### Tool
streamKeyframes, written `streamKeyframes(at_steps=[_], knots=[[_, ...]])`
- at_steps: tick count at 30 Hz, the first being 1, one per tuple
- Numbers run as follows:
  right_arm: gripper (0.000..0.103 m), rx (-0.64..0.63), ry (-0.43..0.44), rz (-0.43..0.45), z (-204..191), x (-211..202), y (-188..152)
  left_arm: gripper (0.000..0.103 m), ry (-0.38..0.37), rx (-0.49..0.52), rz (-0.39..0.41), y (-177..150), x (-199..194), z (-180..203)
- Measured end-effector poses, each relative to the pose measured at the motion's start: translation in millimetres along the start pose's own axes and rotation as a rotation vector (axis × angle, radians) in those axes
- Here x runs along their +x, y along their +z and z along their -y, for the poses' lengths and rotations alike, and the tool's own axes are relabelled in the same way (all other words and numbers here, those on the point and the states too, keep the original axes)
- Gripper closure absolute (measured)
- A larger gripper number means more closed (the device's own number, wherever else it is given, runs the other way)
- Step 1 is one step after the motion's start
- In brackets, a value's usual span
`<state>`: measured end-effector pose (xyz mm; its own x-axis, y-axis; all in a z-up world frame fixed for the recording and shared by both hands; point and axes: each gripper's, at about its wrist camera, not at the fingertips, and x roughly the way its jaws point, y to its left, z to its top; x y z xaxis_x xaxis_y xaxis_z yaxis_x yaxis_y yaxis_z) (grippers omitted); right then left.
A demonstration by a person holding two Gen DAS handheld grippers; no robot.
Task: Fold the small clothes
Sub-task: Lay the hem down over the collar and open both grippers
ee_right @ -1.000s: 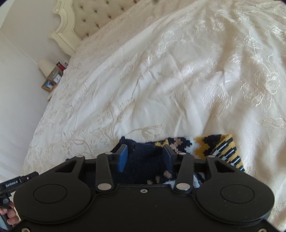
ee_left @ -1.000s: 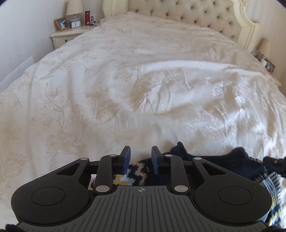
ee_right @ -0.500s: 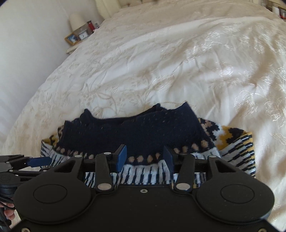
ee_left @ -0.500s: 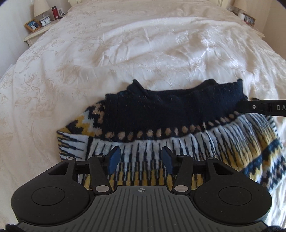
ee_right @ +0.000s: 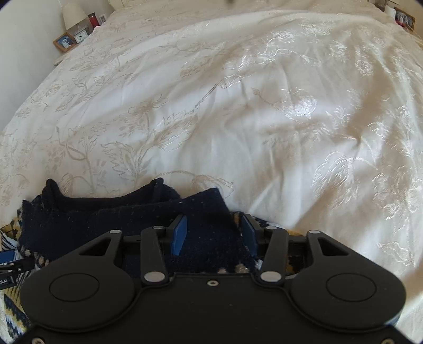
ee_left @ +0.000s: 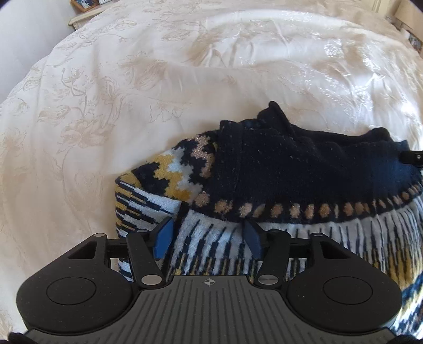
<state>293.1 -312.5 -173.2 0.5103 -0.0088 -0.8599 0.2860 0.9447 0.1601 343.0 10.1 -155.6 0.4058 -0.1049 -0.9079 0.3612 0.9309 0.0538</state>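
1. I am holding the left gripper (ee_left: 208,234) low over the near part of the knitted sweater (ee_left: 304,169), and its blue fingertips (ee_left: 164,235) are standing wide apart with nothing between them; the white, navy and yellow striped band is showing through the gap.
2. I am keeping the right gripper (ee_right: 214,232) above the sweater (ee_right: 132,219) on its other side, jaws likewise spread wide and gripping nothing, with the dark navy panel lying under and between the pads (ee_right: 179,232).
3. The sweater is lying folded on the bedspread (ee_left: 132,92), close to the near edge of the bed. In the left wrist view the navy part is sitting across the far side of the bundle, a row of tan diamonds is running along its lower border, and a yellow, white and navy zigzag section is sticking out to the left.
4. In the left view, a small piece of the right gripper is poking in at the right edge, beside the navy panel; in the right view a piece of the left gripper is showing at the left edge.
5. Beyond the sweater, the cream bedspread (ee_right: 238,105) with its pale flower embroidery is stretching away, rumpled and shining in the light.
6. Far off in the right view, a nightstand at the upper left is carrying a lamp (ee_right: 72,16), a red container (ee_right: 92,19), a small clock (ee_right: 80,35) and a framed photo (ee_right: 64,42). Another framed photo (ee_right: 404,19) is standing at the far upper right.
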Motion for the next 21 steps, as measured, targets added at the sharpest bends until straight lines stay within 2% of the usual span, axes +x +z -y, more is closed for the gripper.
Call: streamKeyframes(at_steps=[3,6,12,16,21], knots=[[0.046,-0.018,0.001,0.018,-5,-17,-8,0.048,-0.001,-0.022,-0.002,2,-7,0],[0.040,-0.107,0.007,0.036,-23,-35,-23,0.047,0.014,0.005,0.009,-3,-21,7],[0.038,-0.260,0.043,0.017,-68,-55,-62,0.045,-0.014,0.054,-0.010,-22,-46,30],[0.035,-0.282,0.068,-0.016,-87,-61,-88,0.044,-0.011,0.063,-0.043,-35,-51,41],[0.035,-0.274,0.031,-0.057,-94,-59,-108,0.044,0.010,0.075,-0.102,-48,-39,43]])
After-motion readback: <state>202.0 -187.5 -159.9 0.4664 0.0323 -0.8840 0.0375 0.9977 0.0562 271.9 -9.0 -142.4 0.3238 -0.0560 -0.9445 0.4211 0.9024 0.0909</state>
